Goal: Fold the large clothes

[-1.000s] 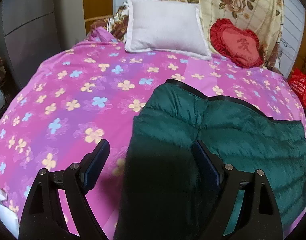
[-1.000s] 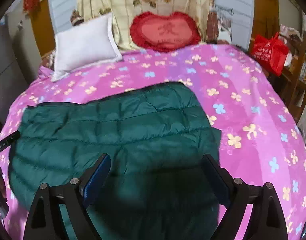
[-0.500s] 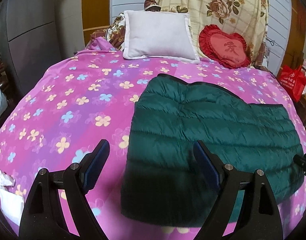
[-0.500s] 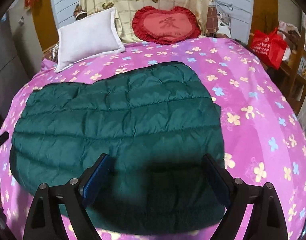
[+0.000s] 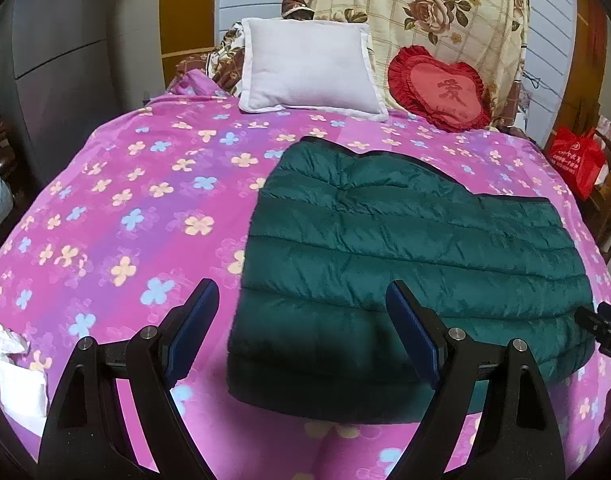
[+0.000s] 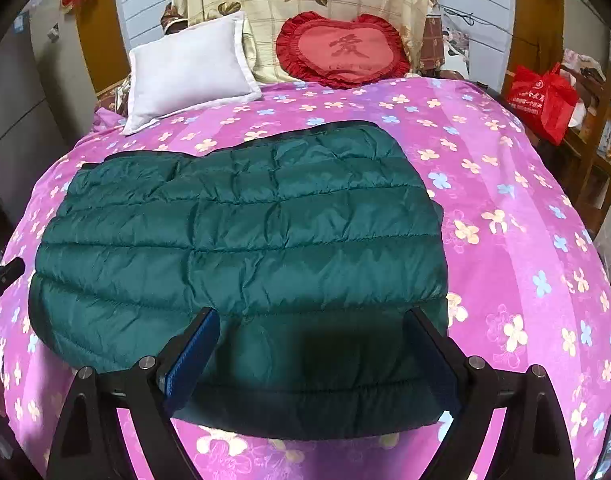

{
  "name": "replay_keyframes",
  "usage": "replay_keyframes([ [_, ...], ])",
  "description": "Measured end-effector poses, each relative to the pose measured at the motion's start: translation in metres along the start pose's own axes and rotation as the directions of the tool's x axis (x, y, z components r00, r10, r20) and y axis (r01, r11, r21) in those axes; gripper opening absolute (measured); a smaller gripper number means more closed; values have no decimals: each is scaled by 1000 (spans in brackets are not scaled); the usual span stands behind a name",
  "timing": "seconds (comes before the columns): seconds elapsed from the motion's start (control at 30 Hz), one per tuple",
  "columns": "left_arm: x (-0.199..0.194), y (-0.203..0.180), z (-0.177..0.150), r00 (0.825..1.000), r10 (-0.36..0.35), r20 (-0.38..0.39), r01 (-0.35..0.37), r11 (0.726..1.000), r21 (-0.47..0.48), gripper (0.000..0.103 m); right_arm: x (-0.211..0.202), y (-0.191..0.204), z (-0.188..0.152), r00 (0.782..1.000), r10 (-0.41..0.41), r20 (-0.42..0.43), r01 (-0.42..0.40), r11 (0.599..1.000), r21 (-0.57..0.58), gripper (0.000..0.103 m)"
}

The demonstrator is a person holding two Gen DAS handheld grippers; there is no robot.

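Observation:
A dark green quilted down jacket lies folded into a flat rectangle on the pink flowered bedspread. My left gripper hovers above the jacket's near left corner, open, nothing between its blue pads. Over the jacket's near right part, my right gripper also stands open and empty. The tip of the right gripper shows at the right edge of the left wrist view. The left gripper's tip shows at the left edge of the right wrist view.
A white pillow and a red heart cushion lean at the head of the bed against a floral quilt. A red bag sits right of the bed. White paper lies at the bed's near left edge.
Both grippers have drawn back from the jacket, mostly earlier in the second, so more of it and the near bedspread shows. Both stay open. The jacket has not moved.

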State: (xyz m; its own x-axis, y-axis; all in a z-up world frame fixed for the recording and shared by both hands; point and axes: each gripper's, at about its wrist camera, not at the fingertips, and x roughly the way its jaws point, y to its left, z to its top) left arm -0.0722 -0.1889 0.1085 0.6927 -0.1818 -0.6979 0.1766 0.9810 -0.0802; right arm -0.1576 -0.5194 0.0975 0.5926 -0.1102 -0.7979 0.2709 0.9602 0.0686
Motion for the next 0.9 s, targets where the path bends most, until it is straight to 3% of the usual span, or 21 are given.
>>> replay_keyframes([
  [0.13, 5, 4, 5, 999, -35, -14, 35, 999, -17, 86, -2, -11, 4, 1000, 18, 11, -18, 999, 29, 91],
  [0.23, 16, 17, 14, 993, -113, -40, 110, 992, -62, 86, 2, -29, 12, 1000, 14, 23, -15, 998, 63, 95],
  [0.33, 42, 39, 23, 971, -214, -107, 192, 964, -183, 86, 13, -54, 24, 999, 50, 17, -52, 989, 136, 99],
  [0.5, 76, 70, 28, 922, -371, -116, 307, 878, -368, 86, 47, -95, 40, 992, 120, -29, -109, 963, 245, 100],
  [0.63, 103, 81, 26, 899, -407, -163, 307, 850, -428, 86, 74, -119, 46, 977, 209, -39, -187, 931, 314, 102],
  [0.77, 121, 82, 24, 861, -479, -170, 363, 814, -454, 87, 102, -126, 50, 952, 302, -56, -270, 911, 311, 103],
  [0.9, 134, 80, 23, 848, -502, -169, 378, 797, -472, 99, 124, -128, 56, 926, 372, -63, -336, 889, 312, 103],
])
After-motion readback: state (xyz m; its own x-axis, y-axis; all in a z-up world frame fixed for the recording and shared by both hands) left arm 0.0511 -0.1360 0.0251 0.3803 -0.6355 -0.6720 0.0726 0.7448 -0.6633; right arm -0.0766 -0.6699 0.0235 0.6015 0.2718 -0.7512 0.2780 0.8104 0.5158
